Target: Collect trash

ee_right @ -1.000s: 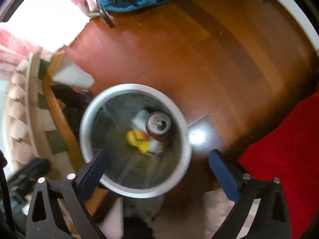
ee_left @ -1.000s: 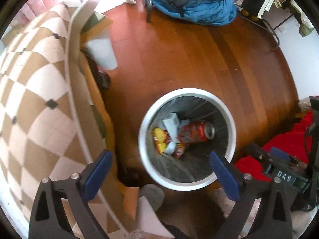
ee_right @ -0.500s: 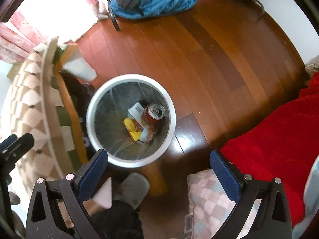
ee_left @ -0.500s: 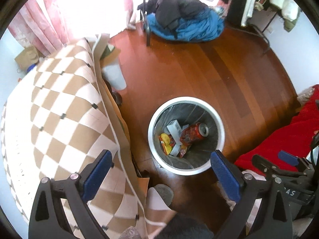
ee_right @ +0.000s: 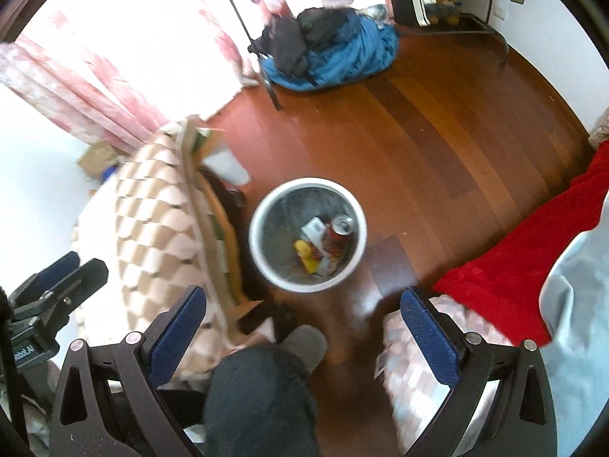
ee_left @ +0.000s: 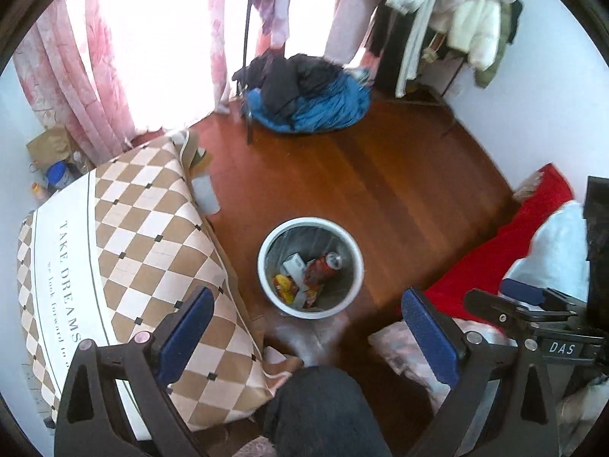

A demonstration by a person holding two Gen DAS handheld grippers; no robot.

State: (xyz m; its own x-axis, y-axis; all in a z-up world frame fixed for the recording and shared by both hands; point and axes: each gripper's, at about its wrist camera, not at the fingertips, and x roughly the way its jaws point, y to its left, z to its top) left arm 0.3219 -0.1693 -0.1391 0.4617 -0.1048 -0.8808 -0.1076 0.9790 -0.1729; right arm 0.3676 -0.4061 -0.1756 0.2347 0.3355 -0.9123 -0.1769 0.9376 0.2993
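My left gripper and my right gripper both hang with blue-padded jaws spread wide and nothing between them. Just below them is my dark-trousered knee. Farther out, on the reddish wooden floor, stands the round white wastebasket, beside the brown-and-cream checkered cloth. Inside lie a red drink can, a yellow wrapper and a white carton. Beyond, a blue and black clothes heap sits near pink curtains.
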